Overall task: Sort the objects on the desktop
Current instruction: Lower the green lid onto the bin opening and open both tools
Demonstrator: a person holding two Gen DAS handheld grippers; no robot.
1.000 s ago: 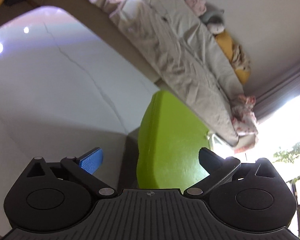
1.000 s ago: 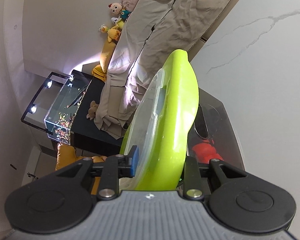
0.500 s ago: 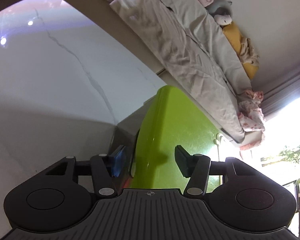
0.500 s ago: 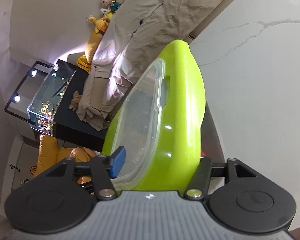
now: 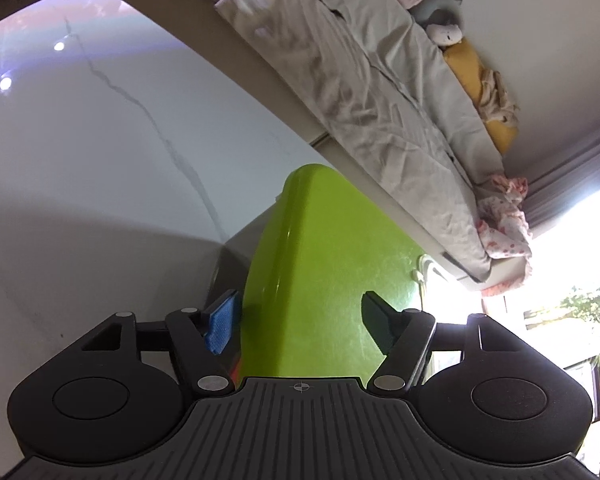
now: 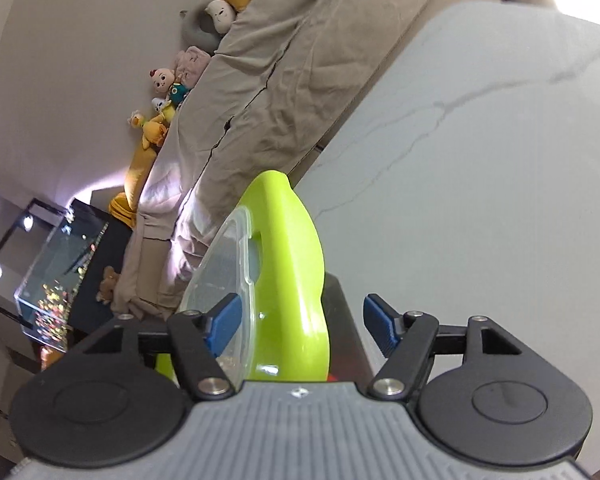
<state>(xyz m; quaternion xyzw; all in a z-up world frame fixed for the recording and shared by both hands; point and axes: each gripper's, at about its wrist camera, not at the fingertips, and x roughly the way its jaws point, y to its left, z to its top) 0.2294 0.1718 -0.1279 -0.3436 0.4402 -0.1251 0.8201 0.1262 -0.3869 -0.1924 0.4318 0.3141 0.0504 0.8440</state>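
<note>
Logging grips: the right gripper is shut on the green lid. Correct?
No: the right gripper is open, not shut. In the right wrist view its right pad stands clear of the green lid, which lies between its fingers.

White marble table (image 5: 100, 168), grey box (image 6: 342, 320)

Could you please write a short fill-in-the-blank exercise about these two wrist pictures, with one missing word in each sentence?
1. The lid standing between the right gripper's fingers is bright ____ with a clear panel.
2. Both pads of the right gripper are ____ in colour.
3. The right gripper's jaws are ____, with a gap beside the lid.
4. In the right wrist view, the glass tank is near the ____ edge of the picture.

Missing words: green; blue; open; left
</note>
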